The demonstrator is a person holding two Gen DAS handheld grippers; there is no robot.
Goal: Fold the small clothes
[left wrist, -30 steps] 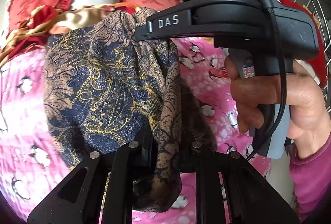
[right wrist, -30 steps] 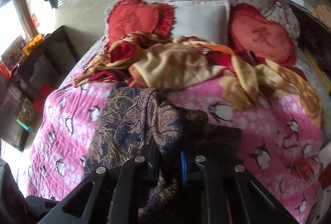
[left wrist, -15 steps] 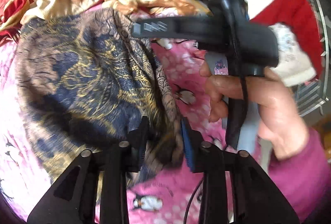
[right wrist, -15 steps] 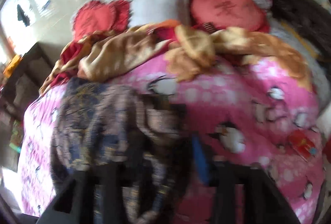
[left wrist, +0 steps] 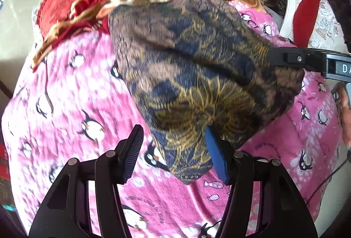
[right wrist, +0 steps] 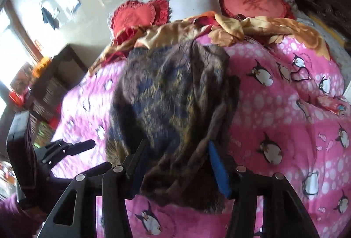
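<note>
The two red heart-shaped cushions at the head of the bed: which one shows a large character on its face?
The paler red heart cushion, right of the white pillow. The darker red heart cushion left of the pillow shows no clear character.

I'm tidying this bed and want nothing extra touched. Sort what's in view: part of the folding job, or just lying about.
Part of the job:
- patterned brown-and-blue garment
- left gripper, jaws open
- right gripper, jaws open
- pink penguin blanket, the folding surface

Just lying about:
- red heart cushions
- white pillow
- gold and red cloths
- dark cabinet
</note>
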